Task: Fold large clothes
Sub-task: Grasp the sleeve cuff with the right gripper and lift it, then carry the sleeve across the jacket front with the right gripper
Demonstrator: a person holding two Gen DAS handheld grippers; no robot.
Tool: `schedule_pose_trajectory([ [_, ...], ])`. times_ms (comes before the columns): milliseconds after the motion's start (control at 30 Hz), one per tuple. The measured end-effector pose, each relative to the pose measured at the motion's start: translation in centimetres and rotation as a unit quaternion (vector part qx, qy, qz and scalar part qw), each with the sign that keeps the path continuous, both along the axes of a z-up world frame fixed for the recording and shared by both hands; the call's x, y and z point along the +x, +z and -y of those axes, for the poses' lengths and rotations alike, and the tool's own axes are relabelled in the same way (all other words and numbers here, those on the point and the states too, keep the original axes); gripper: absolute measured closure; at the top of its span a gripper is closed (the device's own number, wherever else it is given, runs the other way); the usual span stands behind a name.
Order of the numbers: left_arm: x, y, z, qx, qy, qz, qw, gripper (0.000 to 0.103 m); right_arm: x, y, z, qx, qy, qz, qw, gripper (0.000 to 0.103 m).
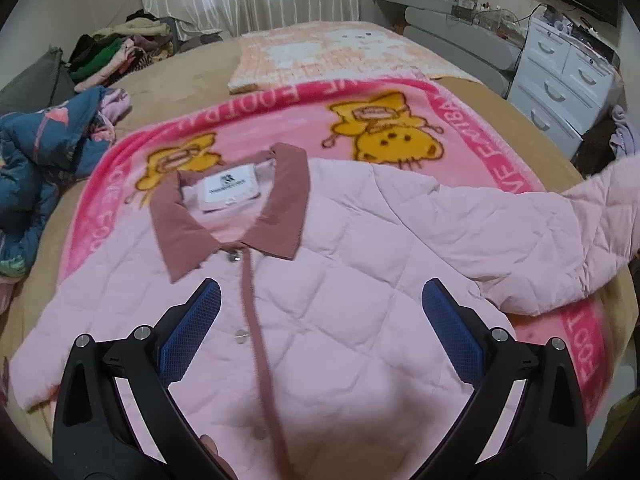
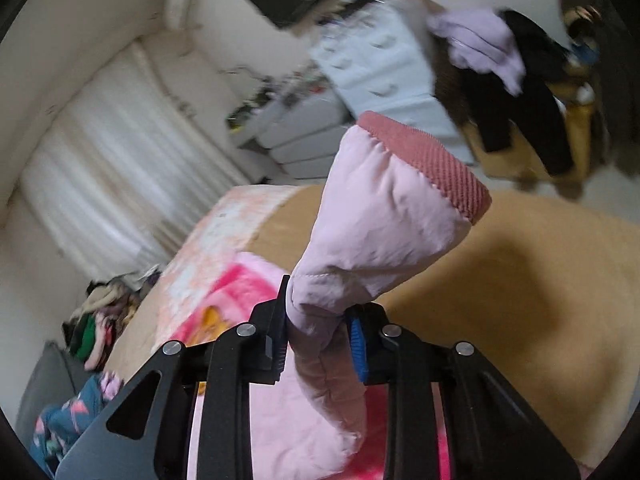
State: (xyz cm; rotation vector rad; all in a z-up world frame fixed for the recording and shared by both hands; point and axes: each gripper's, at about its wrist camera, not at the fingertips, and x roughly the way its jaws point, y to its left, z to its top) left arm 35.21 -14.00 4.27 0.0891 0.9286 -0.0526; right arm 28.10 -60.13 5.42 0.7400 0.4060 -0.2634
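**One sleeve up, the fold barely begun**

The right claw is clenched on the sleeve a little short of its ribbed cuff, holding it up off the bed. The left claw is released, fingers wide apart, hovering over the chest of the jacket and gripping nothing.

The jacket lies front up and buttoned on the pink blanket, collar away from the left wrist camera. The body looks flat and unfolded. I judge this the first fold: this sleeve must still cross the chest, then the other sleeve, then the body is doubled.
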Motion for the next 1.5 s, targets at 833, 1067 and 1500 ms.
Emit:
schedule_pose_trajectory([
  [833,-3.2,5.1,-13.3,-0.051,0.062,0.038,0.9960,0.008,2.8,13.0,-21.1,-0.175,0.173,0.071,0.967,0.079],
  [1067,-4.2,4.9,-18.3,-0.074,0.094,0.044,0.9918,0.008,2.8,13.5,-27.1,-0.189,0.220,0.090,0.953,0.079],
  [1500,-6.1,4.0,-25.2,-0.097,0.141,0.053,0.9838,0.009,4.1,10.3,-37.6,-0.204,0.309,0.089,0.925,0.079],
])
